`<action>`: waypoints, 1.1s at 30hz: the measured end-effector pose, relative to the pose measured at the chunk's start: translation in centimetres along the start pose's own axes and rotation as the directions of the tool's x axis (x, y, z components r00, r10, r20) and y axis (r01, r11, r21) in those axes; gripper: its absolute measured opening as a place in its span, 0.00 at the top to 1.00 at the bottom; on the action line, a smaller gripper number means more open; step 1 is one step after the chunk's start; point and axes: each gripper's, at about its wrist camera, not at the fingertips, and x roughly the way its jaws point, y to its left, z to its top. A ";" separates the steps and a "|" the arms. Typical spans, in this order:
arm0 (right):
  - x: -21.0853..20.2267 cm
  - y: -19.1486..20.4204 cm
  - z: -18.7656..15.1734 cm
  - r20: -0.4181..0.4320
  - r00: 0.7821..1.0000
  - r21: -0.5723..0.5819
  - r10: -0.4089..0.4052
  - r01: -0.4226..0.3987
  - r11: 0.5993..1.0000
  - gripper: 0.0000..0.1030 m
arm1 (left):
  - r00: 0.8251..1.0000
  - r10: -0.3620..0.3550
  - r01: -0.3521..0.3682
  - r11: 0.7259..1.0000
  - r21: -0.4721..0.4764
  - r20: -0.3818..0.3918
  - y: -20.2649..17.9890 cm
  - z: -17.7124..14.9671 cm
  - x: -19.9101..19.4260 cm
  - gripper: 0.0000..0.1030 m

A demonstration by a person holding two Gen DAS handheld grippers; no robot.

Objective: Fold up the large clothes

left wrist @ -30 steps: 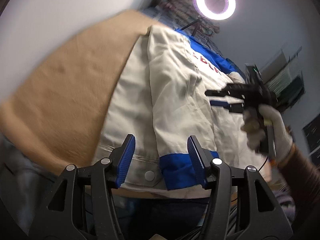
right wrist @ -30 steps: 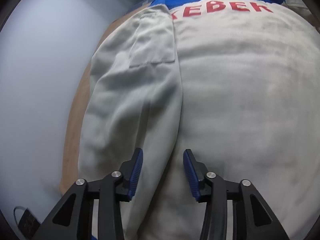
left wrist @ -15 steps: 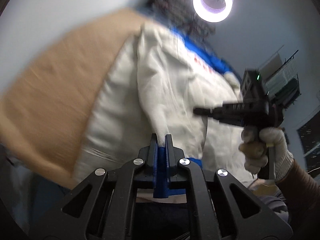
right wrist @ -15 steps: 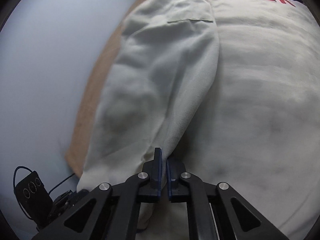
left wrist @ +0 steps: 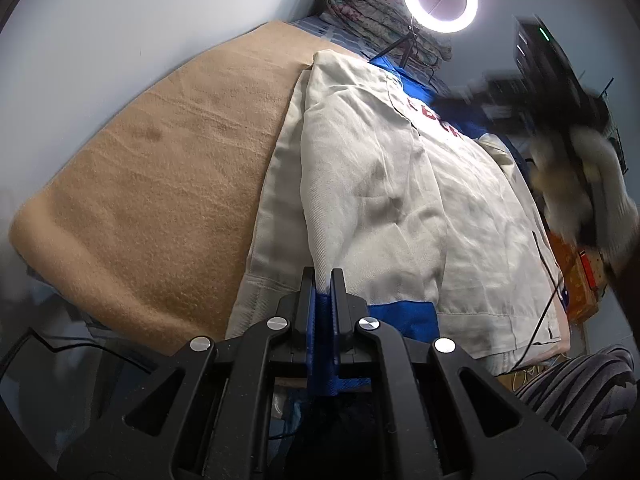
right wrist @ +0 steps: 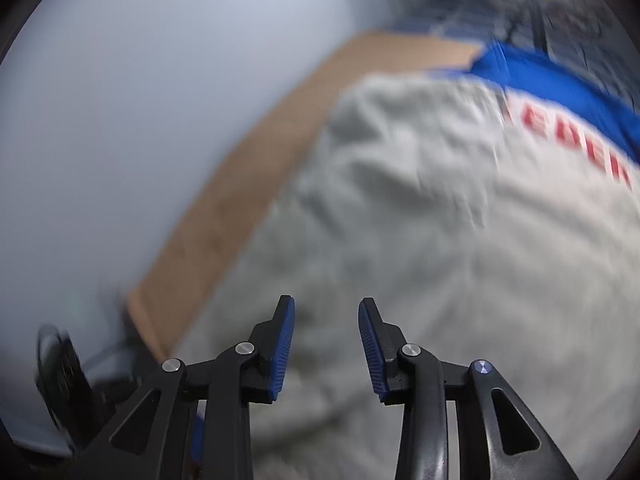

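Right tongs [right wrist: 326, 344] just let go and opened, lifted above the jacket [left wrist: 400, 208]; left tongs [left wrist: 323, 280] clamped on its blue cuff [left wrist: 400, 314].

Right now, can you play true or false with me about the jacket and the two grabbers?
1. The left gripper pinches the blue cuff of the jacket. True.
2. The right gripper is clamped on the jacket. False: its jaws have just been opening, nothing between them.
3. The jacket lies on a tan blanket. True.
4. The jacket's letters are green. False: red.
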 end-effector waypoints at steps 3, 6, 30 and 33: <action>2.0 1.0 4.6 0.044 0.999 -0.017 -0.022 0.023 1.000 0.65 | 1.000 0.001 -0.001 1.000 0.003 -0.001 0.2 -0.1 0.0 0.97; 4.7 2.3 7.0 0.065 0.997 -0.025 -0.051 0.053 0.998 0.64 | 1.000 0.002 -0.002 1.000 0.005 0.004 0.2 0.1 0.2 0.97; 16.8 2.0 18.1 0.026 0.969 0.049 -0.245 0.244 0.969 1.00 | 1.000 -0.004 0.004 0.999 -0.034 0.007 1.8 0.7 -0.2 0.96; 17.4 2.1 17.0 0.002 0.989 0.015 -0.146 0.146 0.989 0.77 | 1.000 0.002 -0.001 0.998 -0.060 0.012 2.2 0.7 -0.8 0.67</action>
